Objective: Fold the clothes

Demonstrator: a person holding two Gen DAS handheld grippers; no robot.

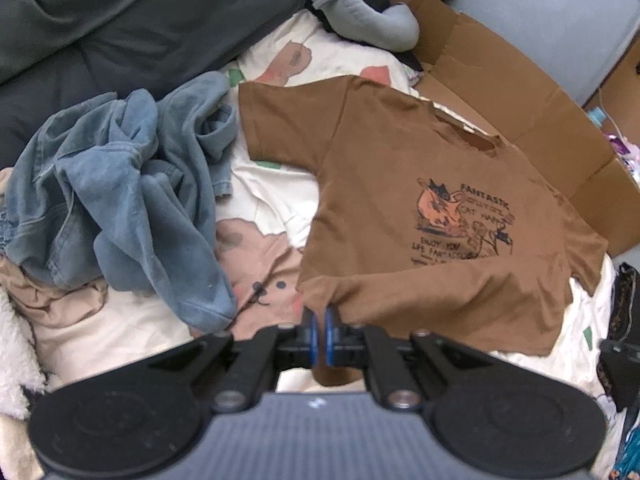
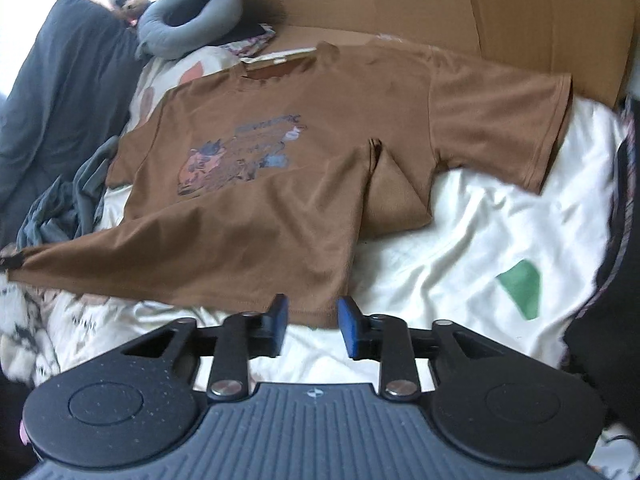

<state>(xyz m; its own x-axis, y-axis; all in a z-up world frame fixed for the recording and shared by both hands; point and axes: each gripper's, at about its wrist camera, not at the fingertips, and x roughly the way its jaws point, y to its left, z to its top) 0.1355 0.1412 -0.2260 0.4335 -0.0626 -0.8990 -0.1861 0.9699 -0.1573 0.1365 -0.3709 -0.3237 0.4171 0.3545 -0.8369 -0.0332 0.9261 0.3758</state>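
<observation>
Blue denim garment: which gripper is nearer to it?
Left. The left gripper, pinching the brown T-shirt hem, sits beside the blue denim garment; the right gripper is across the shirt.

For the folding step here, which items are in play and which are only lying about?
In play: brown T-shirt; left hand-held gripper, shut on its hem; right hand-held gripper, open at the hem.
Lying about: blue jeans; grey neck pillow; cardboard; grey duvet.

Brown T-shirt point(image 1: 400, 200) print: "FANTASTIC" (rest blurred).
</observation>
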